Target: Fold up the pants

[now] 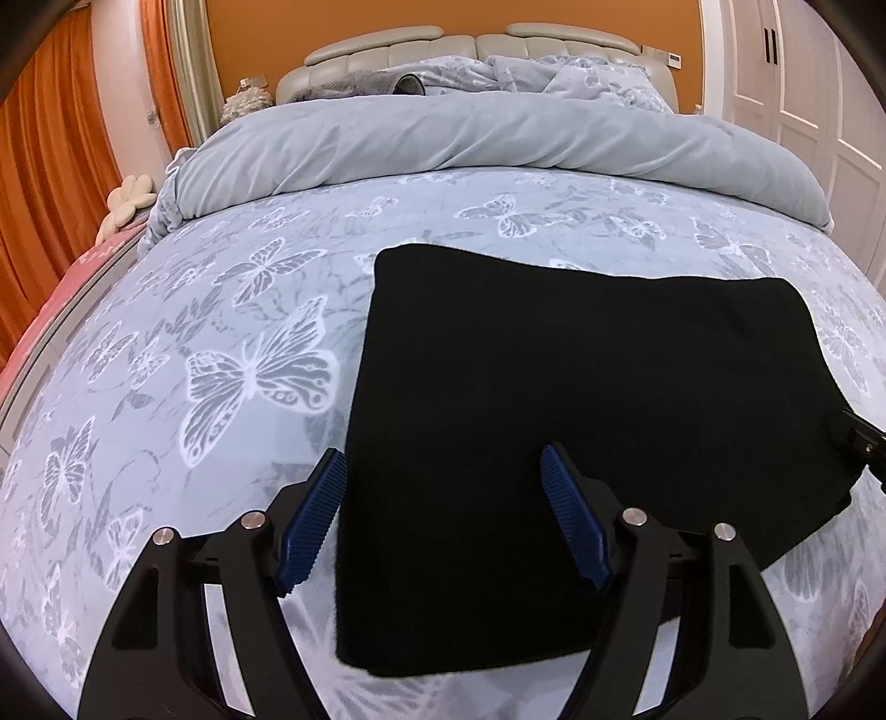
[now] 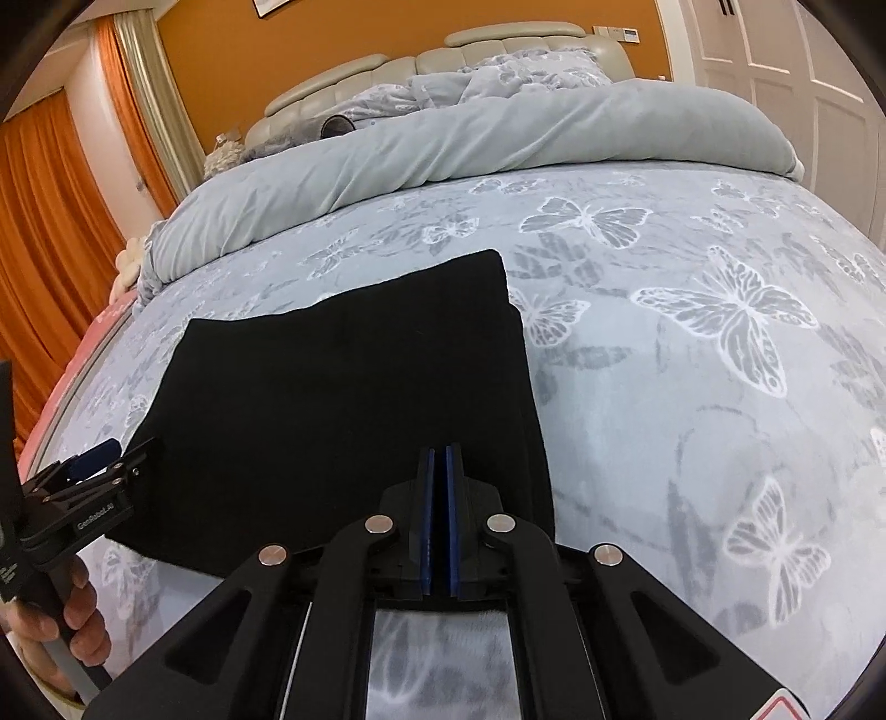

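Note:
The black pants (image 1: 581, 399) lie folded into a flat rectangle on the butterfly-print bed cover (image 1: 194, 332); they also show in the right wrist view (image 2: 343, 399). My left gripper (image 1: 443, 471) is open and empty, its blue pads (image 1: 315, 515) astride the pants' near left edge. It appears at the left of the right wrist view (image 2: 105, 459). My right gripper (image 2: 441, 454) is shut with nothing visibly between its pads, over the pants' near right part. Its tip shows at the right edge of the left wrist view (image 1: 858, 443).
A rolled grey duvet (image 1: 470, 144) lies across the bed behind the pants, with pillows and a padded headboard (image 1: 443, 47) beyond. Orange curtains (image 1: 50, 166) hang at the left, white wardrobe doors (image 1: 803, 83) at the right. The bed's left edge (image 1: 33, 360) is near.

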Tool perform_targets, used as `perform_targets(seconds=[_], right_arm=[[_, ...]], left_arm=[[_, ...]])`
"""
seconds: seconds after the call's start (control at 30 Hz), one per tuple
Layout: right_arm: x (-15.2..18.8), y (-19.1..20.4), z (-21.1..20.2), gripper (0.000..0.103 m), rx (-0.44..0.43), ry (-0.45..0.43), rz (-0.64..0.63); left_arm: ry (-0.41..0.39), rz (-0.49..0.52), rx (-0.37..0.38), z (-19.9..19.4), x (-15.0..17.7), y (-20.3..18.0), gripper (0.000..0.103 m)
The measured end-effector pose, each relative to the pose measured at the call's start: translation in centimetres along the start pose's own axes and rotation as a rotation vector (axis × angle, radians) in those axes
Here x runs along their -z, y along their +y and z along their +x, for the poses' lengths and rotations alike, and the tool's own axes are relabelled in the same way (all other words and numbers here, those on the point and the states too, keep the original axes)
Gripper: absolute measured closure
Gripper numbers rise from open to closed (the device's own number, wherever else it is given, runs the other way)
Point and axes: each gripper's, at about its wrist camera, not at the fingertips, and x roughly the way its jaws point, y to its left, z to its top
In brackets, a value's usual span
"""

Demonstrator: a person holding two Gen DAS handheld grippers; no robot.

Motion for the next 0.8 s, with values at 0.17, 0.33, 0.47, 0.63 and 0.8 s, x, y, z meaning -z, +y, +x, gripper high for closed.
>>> perform_targets(seconds=[0.17,0.33,0.47,0.63,0.8], right_arm=[[0.8,-0.3,-1.5,0.098,-0.019,0.007,0.006],[1.2,0.0,-1.7,0.098,0.009,0.032,-0.016],[1.5,0.1,-1.6,0.098,0.022,0.051,-0.01],[2.1,0.1,-4.0,0.071,0.012,0.033,0.028],[2.3,-2.2,-4.0,0.028,0.004,0.034,0.088]], left_arm=[[0.006,0.011,0.002,-0.9,0.9,0.4,0.033],[0.024,0.016,-0.006,-1.4,1.9,0.7,0.033],[0.036,0.025,-0.022,-1.9,2.5,0.7,0.033],[0.052,-0.003,0.022,-3.5,3.7,1.6,0.031],[0.149,-0.224,0.327,-2.6,5.4,5.5,0.017]])
